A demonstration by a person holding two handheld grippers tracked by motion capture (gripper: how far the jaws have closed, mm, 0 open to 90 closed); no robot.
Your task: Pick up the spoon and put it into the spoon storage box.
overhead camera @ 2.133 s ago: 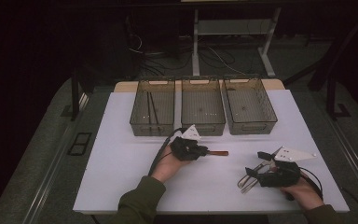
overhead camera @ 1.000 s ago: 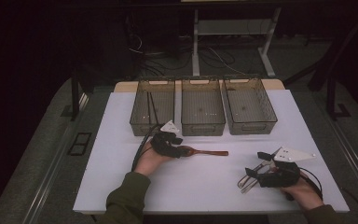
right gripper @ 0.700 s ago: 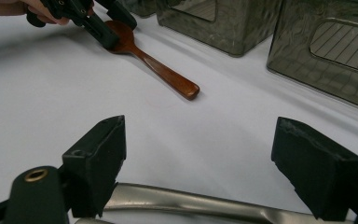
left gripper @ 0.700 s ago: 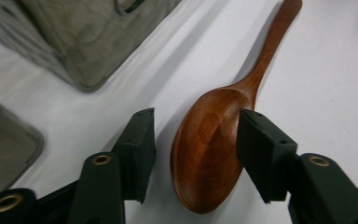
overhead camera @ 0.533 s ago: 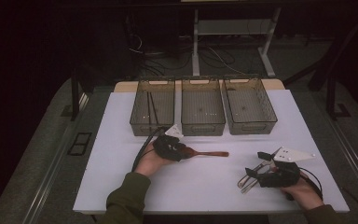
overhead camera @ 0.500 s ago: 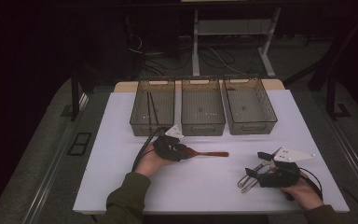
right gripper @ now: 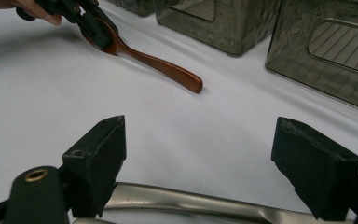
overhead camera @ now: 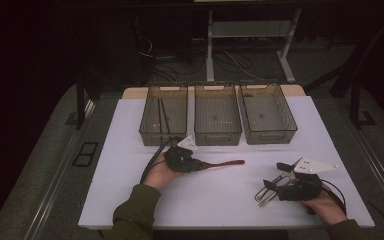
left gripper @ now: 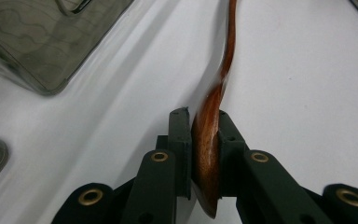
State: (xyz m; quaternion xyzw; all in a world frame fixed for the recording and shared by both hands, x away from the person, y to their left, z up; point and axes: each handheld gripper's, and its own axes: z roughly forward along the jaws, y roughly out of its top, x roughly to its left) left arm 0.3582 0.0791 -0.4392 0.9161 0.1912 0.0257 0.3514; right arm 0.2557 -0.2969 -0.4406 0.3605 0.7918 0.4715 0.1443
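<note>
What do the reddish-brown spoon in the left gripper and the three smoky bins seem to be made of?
Reddish-brown spoon: likely wood with a glossy varnish, since it shows warm grain-like streaks and highlights. Three smoky bins: probably translucent tinted plastic, with see-through grey walls and a ribbed floor.

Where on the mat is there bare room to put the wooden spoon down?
Free: the mat's left strip beside the left gripper, and the middle front between the spoon and the metal cutlery. Crowded: the back edge with three bins, and front right around the right gripper.
</note>
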